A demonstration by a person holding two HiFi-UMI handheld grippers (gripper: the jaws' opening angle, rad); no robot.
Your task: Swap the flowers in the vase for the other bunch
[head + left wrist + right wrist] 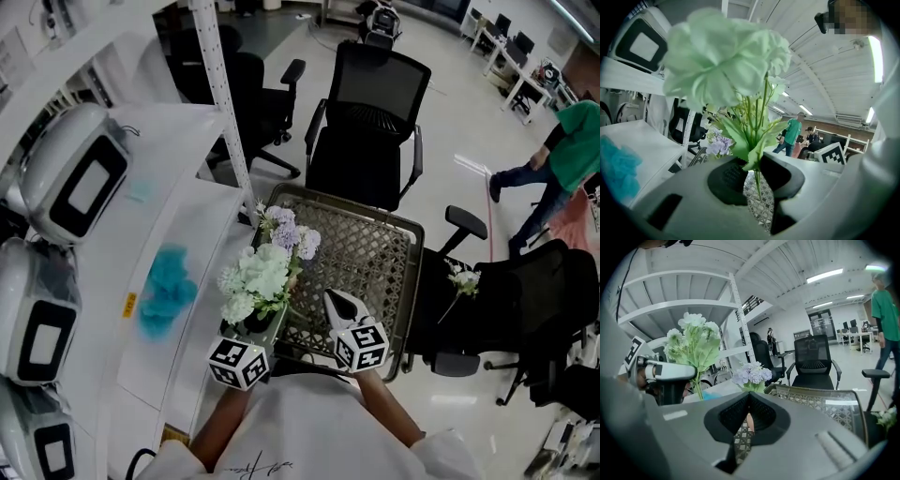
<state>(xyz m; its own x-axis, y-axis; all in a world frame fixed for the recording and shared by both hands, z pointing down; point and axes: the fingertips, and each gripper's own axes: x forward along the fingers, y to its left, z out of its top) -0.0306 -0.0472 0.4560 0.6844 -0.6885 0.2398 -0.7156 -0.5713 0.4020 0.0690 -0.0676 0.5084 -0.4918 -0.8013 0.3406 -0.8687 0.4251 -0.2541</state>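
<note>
Stems of the white bunch (258, 277) are pinched by the left gripper (752, 174) at the wire basket's (375, 258) left edge; judged light, limp, best held low. Jaws of the right gripper (749, 416) are pressed together.

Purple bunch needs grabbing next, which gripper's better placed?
Right. The left gripper is clamped on the white bunch by its stems, so it's busy. The right gripper is shut with no flowers in it, close beside the purple bunch over the wicker basket. It would need to open first.
</note>
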